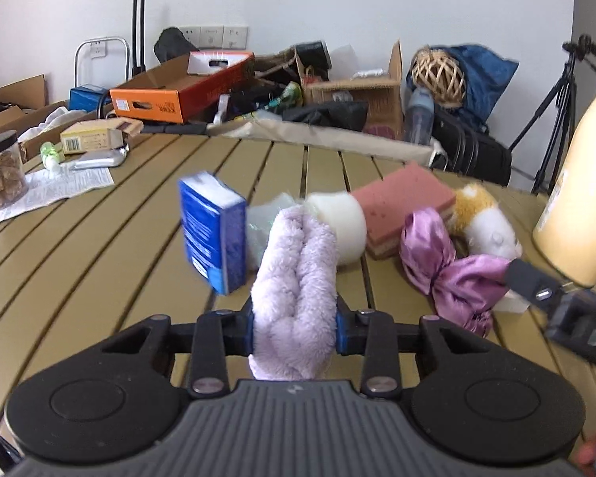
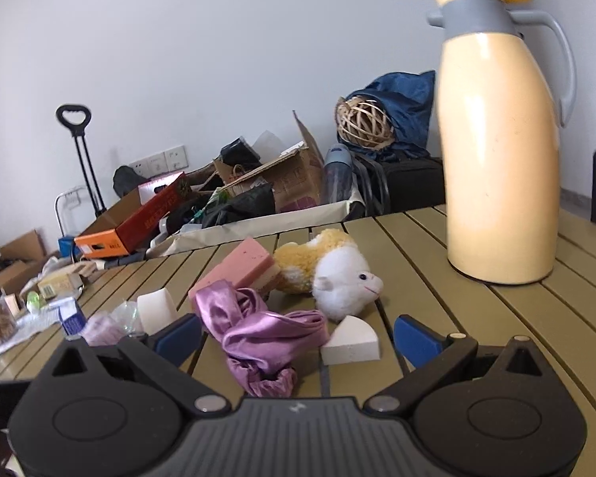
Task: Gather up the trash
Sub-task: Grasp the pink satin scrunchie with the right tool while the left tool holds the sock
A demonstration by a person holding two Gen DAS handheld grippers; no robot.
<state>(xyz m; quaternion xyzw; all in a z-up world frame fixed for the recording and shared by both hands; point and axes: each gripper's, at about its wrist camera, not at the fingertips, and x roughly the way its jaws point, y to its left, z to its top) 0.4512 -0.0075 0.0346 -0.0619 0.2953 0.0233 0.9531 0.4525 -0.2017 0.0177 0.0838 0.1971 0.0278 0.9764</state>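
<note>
My left gripper (image 1: pixel 296 326) is shut on a fluffy lilac cloth (image 1: pixel 298 278), its blue pads pressing both sides. Just beyond stand a blue box (image 1: pixel 214 234), a crumpled clear wrapper (image 1: pixel 264 218) and a white foam piece (image 1: pixel 343 226). My right gripper (image 2: pixel 298 336) is open low over the slatted table (image 2: pixel 496 318). A purple satin cloth (image 2: pixel 266 334) and a white foam wedge (image 2: pixel 349 342) lie between its fingers, untouched. A pink sponge (image 2: pixel 242 268) and a plush toy (image 2: pixel 337 274) lie behind them.
A tall cream thermos jug (image 2: pixel 500 151) stands on the table at the right. At the left are a jar of nuts (image 1: pixel 0 171), a printed sheet (image 1: pixel 59 190) and a small carton (image 1: pixel 95 137). Boxes and bags (image 1: pixel 337 91) crowd the floor beyond the far edge.
</note>
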